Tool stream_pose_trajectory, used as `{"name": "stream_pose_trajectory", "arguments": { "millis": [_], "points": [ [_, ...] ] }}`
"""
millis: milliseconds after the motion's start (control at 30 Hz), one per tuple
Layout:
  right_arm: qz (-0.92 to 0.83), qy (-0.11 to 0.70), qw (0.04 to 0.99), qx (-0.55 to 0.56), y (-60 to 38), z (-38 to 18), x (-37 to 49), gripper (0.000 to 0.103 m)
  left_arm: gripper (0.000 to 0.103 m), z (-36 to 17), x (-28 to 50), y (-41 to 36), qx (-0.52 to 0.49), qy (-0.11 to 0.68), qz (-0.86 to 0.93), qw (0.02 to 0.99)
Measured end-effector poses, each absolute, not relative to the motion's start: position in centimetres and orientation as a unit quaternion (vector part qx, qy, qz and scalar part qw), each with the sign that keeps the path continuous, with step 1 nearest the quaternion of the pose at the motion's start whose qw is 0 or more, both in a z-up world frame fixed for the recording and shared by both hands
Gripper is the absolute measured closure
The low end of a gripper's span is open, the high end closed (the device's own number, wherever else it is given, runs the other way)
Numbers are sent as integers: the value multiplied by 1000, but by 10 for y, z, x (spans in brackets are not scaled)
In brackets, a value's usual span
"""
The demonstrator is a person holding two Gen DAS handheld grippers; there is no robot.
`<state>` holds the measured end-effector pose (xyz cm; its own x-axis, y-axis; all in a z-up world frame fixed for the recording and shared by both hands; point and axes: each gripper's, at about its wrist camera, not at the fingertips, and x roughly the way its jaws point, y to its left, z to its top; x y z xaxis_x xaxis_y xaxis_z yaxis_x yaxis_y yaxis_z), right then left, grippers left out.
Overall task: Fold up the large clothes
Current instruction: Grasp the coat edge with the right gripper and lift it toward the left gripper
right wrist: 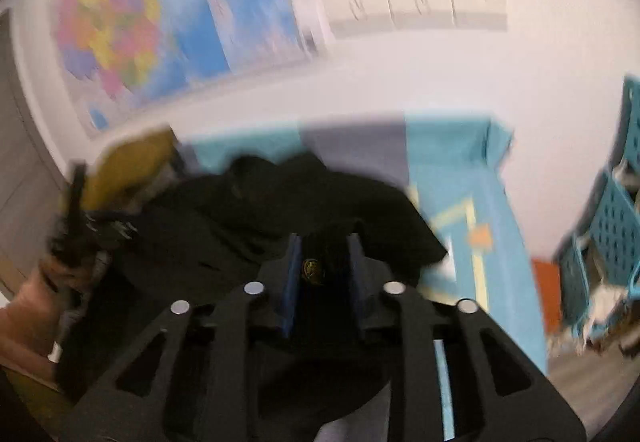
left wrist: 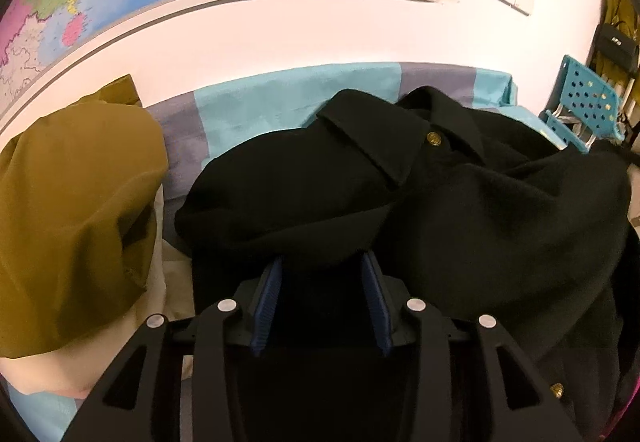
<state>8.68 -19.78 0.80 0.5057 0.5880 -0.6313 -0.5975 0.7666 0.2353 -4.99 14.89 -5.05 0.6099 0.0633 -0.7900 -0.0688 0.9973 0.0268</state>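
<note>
Black coat point(left wrist: 460, 202) lies bunched between both claws: the left point(left wrist: 322, 262) spread, the right point(right wrist: 322, 242) seemingly pinching a fold.

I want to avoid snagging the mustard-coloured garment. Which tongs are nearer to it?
Left. The left tongs work at the black coat edge right beside the mustard-coloured garment. The right tongs are further off at the coat's opposite side, with coat fabric between their pads.

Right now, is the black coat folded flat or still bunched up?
Bunched, not folded flat. The black coat is heaped on the bed sheet, its collar flap humped up and a brass button showing amid loose folds.
</note>
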Motion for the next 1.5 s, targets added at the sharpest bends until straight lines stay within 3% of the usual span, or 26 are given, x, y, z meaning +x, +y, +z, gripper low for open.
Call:
{"name": "stream_pose_trajectory", "arguments": {
  "millis": [100,167,233,300,500,600,633,667,700,900,1167,1300,1400,1433,1467,1500],
  "points": [
    [330,389,860,3,-198,-14,94,67,62,-52,-47,146,10,443,48,895],
    [325,357,876,18,-207,-3,84,56,61,-51,-48,145,11,443,51,895],
    [348,316,882,22,-208,17,66,55,61,-48,-50,146,9,441,56,896],
    [391,292,873,2,-198,28,46,47,58,-41,-57,141,14,427,48,903],
    [398,362,837,-100,-145,-12,49,50,50,-46,-56,124,47,431,41,900],
    [376,401,833,-67,-154,-31,66,65,50,-46,-57,125,35,434,45,899],
    [385,394,833,-43,-163,-26,62,62,50,-42,-61,124,33,427,41,903],
    [394,384,835,-26,-172,-23,56,48,49,-38,-65,122,34,422,36,905],
    [400,364,841,-9,-188,-15,45,39,46,-34,-69,119,39,417,32,908],
    [399,345,848,55,-279,-19,-17,44,43,-15,-97,65,88,387,-75,915],
    [409,384,826,53,-294,-71,-72,44,38,-18,-119,-45,99,404,-282,865],
    [426,366,820,110,-300,-79,-72,44,26,-36,-131,-99,119,429,-360,820],
    [422,351,825,133,-310,-78,-73,44,27,-59,-133,-133,151,455,-354,803],
    [421,348,826,137,-312,-76,-73,44,32,-65,-130,-140,158,464,-345,800],
    [421,342,829,137,-314,-76,-76,44,38,-73,-129,-145,167,467,-331,803],
    [421,339,830,137,-316,-74,-76,43,60,-73,-128,-145,171,464,-324,807]
  ]
}}
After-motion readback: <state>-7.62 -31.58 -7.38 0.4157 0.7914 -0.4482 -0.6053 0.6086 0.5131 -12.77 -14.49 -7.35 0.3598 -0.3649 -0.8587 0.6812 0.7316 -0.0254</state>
